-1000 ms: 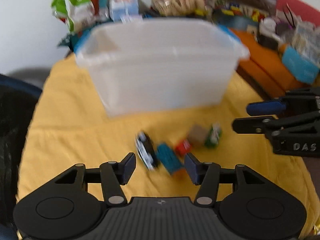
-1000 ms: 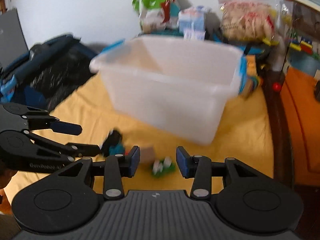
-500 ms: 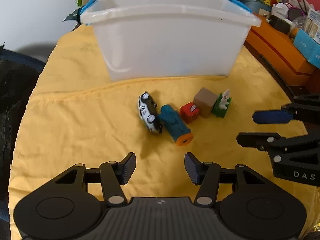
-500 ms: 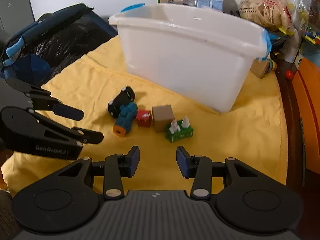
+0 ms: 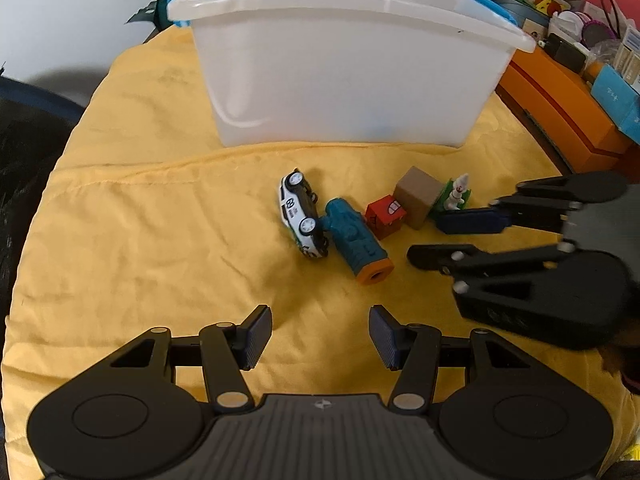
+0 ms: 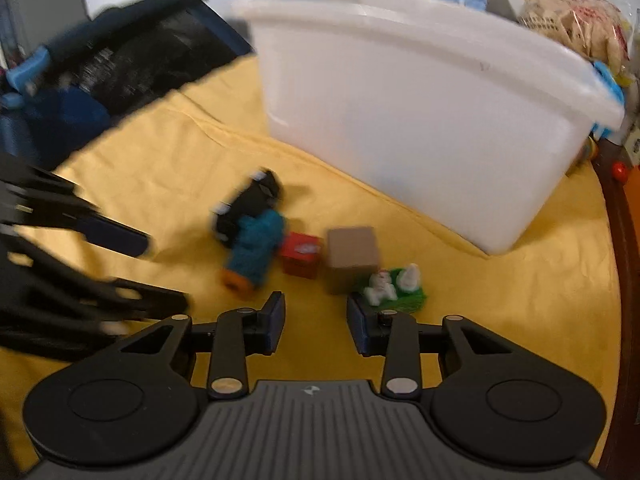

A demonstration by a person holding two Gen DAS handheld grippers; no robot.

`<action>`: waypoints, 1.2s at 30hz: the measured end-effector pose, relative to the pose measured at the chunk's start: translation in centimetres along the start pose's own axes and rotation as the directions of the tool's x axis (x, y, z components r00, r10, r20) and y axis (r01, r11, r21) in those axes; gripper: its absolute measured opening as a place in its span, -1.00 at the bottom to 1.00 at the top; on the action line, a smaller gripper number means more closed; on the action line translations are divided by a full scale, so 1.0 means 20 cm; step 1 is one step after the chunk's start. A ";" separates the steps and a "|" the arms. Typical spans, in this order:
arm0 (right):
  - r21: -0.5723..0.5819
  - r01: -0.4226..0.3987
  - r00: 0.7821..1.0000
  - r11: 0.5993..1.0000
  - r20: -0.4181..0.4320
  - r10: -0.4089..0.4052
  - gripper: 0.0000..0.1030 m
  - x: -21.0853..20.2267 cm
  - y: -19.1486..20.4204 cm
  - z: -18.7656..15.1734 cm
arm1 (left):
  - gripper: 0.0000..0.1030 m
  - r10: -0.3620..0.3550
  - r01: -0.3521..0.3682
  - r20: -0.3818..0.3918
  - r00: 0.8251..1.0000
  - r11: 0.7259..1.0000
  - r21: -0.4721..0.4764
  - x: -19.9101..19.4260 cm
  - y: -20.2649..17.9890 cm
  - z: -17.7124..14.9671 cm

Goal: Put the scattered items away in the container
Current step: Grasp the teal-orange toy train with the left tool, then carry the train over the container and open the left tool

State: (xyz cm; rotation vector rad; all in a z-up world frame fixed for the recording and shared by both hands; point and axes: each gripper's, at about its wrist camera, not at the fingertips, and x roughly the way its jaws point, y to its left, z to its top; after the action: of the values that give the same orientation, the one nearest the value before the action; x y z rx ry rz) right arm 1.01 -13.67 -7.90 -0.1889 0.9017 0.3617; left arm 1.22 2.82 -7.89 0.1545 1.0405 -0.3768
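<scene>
A white plastic bin (image 5: 344, 60) stands at the back of the yellow cloth (image 5: 160, 240). In front of it lies a row of toys: a white and black car (image 5: 302, 214), a teal tube with an orange end (image 5: 358, 240), a red block (image 5: 386, 216), a brown cube (image 5: 418, 196) and a green piece with white figures (image 5: 456, 196). My left gripper (image 5: 320, 332) hangs open, short of the car and tube. My right gripper (image 6: 316, 320) is closing with nothing between its jaws; the green piece (image 6: 394, 286) lies just past its right finger, beside the cube (image 6: 352, 258).
A black and blue bag (image 6: 100, 72) lies off the cloth's left side. Orange boxes (image 5: 560, 100) and clutter stand to the right, and snack bags (image 6: 572, 20) behind the bin (image 6: 420, 128). A dark wooden edge (image 6: 624, 240) borders the cloth on the right.
The right gripper has come down and in towards the green piece and cube, and its jaws have narrowed. The left gripper has sunk slightly and stays open. The toys have not moved.
</scene>
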 end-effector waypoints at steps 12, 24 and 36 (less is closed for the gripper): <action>0.108 0.039 0.999 0.993 0.012 -0.040 -0.16 -0.10 -0.12 -0.10 | 0.12 -0.078 0.077 -0.031 0.996 0.997 -0.011 0.13 -0.04 0.12; 0.041 -0.233 0.972 0.972 -0.032 0.234 -0.14 -0.22 -0.04 -0.13 | -0.43 -0.045 0.046 -0.025 0.999 0.998 0.051 0.18 -0.05 0.19; -0.042 -0.577 0.783 0.816 -0.313 0.538 -0.11 -0.13 0.24 -0.14 | -0.45 -0.007 0.007 -0.012 1.000 1.000 0.018 0.00 0.04 -0.01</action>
State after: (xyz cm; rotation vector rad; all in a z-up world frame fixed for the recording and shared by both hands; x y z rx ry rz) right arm -4.30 -10.76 -7.59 -0.0940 1.2211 0.9774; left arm 1.32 3.69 -8.11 0.1693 1.0495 -0.3919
